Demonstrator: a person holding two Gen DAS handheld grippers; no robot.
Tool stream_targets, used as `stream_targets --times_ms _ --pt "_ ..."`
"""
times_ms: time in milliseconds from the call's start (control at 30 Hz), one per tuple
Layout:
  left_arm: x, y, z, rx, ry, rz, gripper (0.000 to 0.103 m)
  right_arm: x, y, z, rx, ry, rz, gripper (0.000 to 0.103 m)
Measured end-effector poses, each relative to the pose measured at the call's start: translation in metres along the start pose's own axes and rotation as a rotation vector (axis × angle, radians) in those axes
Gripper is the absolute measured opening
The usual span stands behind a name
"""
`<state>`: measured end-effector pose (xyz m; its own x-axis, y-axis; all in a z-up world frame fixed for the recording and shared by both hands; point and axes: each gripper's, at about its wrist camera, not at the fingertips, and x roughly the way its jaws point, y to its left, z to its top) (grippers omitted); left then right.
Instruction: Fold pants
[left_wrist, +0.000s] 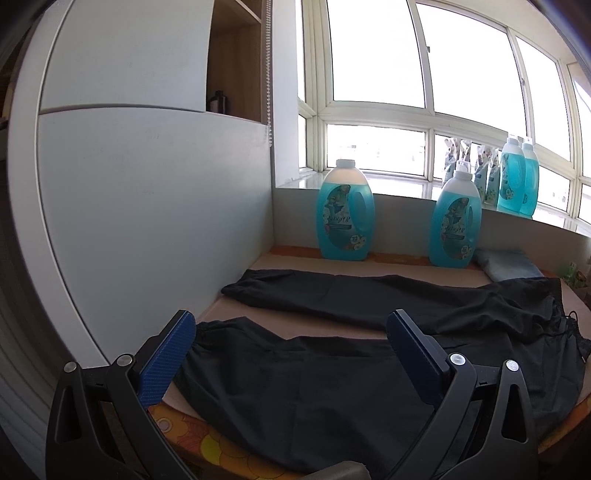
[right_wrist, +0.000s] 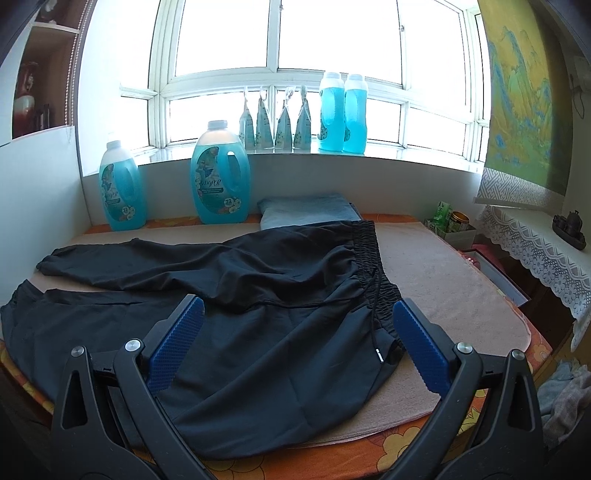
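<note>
Over the near left edge of the table (left_wrist: 236, 306), the left gripper (left_wrist: 291, 328) hangs wide open and empty above a cuffed leg of the black pants (left_wrist: 332, 387), which lie unfolded across the beige mat (right_wrist: 443, 280). Farther right, the right gripper (right_wrist: 299, 314) gapes equally wide, empty, near the waistband (right_wrist: 373, 266) by the near edge.

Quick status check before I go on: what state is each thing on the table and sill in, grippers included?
Black pants: spread flat, unfolded, legs apart.
Drawstring: loose, untied.
Left gripper: open, holding nothing.
Right gripper: open, holding nothing.
Two detergent bottles on the table: upright, capped, nearly full.
Two bottles on the sill: upright, capped.
Blue towel: folded.
</note>
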<state>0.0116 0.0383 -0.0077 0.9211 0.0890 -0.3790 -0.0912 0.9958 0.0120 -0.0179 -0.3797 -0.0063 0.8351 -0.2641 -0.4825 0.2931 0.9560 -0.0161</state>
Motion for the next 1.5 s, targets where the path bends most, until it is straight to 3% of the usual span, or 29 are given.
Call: stream_targets --times_ms 233,400,600,767,833,967,1167,1367,1500 --pt "0.007 0.034 0.000 -0.015 -0.005 0.027 0.102 0.014 0.019 0.013 -0.076 -0.006 0.048 0.103" --pt "0.013 0.059 -0.001 -0.004 0.005 0.089 0.094 0.024 0.035 0.022 -0.122 -0.018 0.088 0.103" --pt "0.027 0.094 -0.009 -0.008 0.050 0.157 0.080 0.032 0.055 0.033 -0.155 -0.057 0.177 0.103" --pt "0.052 0.120 -0.032 -0.055 0.152 0.172 0.056 0.043 0.078 0.037 -0.198 -0.029 0.224 0.103" --pt "0.060 0.125 -0.041 -0.068 0.191 0.171 0.052 0.048 0.087 0.038 -0.213 -0.019 0.245 0.103" --pt "0.067 0.120 -0.041 -0.055 0.200 0.146 0.048 0.063 0.102 0.050 -0.267 -0.007 0.275 0.103" --pt "0.094 0.097 -0.013 0.003 0.171 0.072 0.046 0.105 0.121 0.089 -0.327 0.031 0.329 0.103" --pt "0.131 0.059 0.018 0.073 0.171 -0.026 0.046 0.170 0.149 0.122 -0.421 0.103 0.388 0.103" --pt "0.163 0.036 0.035 0.109 0.193 -0.051 0.046 0.219 0.168 0.129 -0.470 0.182 0.422 0.102"
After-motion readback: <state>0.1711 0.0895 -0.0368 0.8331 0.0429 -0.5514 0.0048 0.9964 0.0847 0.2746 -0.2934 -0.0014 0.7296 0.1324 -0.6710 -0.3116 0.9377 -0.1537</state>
